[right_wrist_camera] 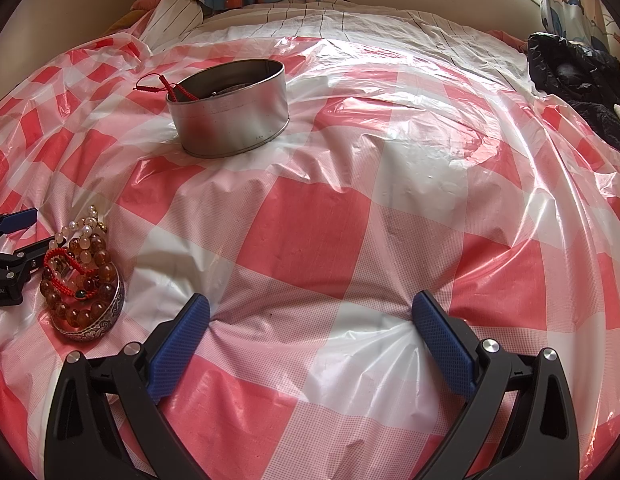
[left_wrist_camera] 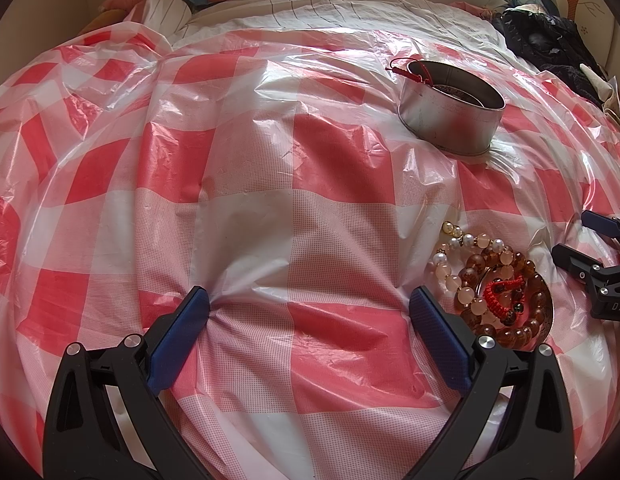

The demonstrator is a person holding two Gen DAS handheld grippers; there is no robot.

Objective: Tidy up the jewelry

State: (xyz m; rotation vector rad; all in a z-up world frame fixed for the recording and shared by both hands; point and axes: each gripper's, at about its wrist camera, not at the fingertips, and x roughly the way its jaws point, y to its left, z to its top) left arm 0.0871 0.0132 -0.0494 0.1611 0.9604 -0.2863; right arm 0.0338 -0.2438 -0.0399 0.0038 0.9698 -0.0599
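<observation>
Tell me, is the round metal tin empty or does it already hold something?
Not empty. A red cord hangs over the rim of the metal tin, and something dark lies inside; what it is cannot be told.

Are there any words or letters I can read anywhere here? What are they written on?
"DAS": white letters on the black body of the right gripper, cut off by the edge of the left wrist view.
"obot.AI": white letters on the black body of the left gripper, its start cut off in the right wrist view.
Inside the metal tin: a dark printed patch, too blurred to read.
</observation>
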